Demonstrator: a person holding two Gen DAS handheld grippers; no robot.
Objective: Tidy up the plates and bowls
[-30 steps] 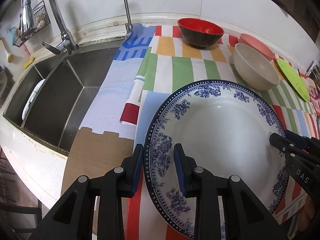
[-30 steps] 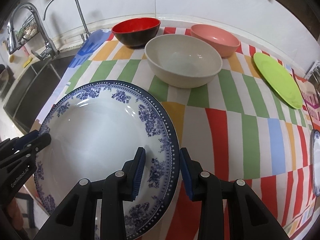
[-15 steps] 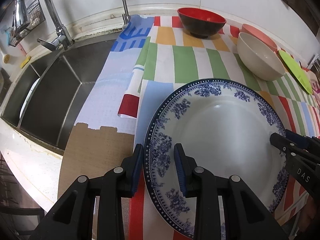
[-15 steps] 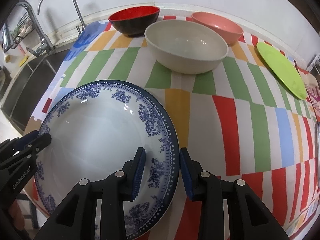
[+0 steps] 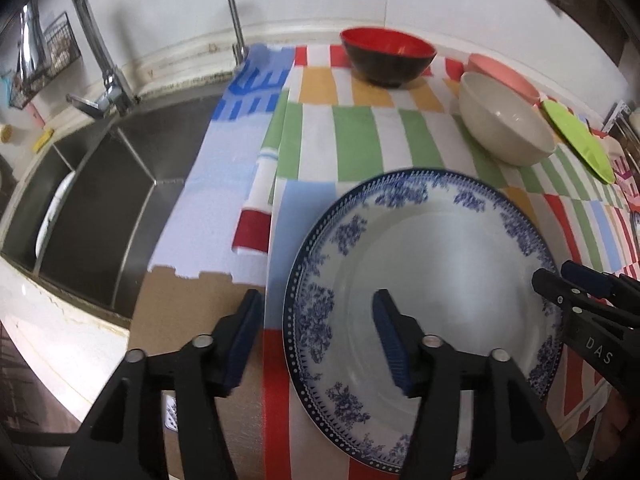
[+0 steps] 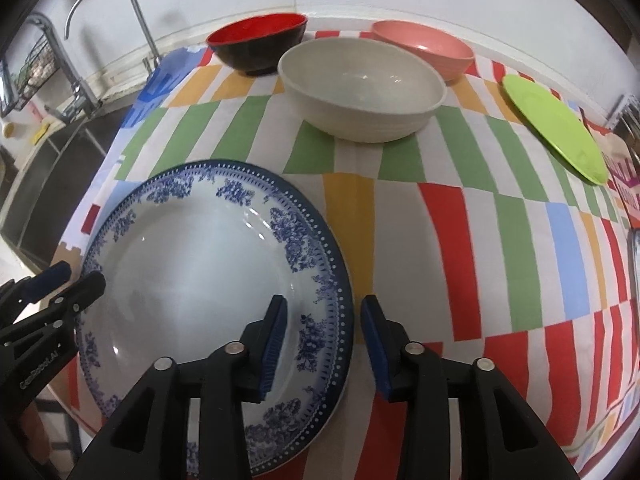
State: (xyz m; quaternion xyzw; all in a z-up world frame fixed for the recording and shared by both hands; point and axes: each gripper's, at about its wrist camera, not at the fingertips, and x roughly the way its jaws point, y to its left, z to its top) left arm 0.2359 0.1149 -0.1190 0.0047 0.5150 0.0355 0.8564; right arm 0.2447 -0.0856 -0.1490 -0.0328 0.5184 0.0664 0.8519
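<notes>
Letting go of the blue-patterned plate on the near counter, my left tool and right tool both opening around its rim, so bowls probably next.

Both grippers point steeply down and both are opening right now. The left gripper has its blue-padded fingers spread pretty wide, while the right gripper is only a bit apart, neither set of pads pressing on anything.
</notes>
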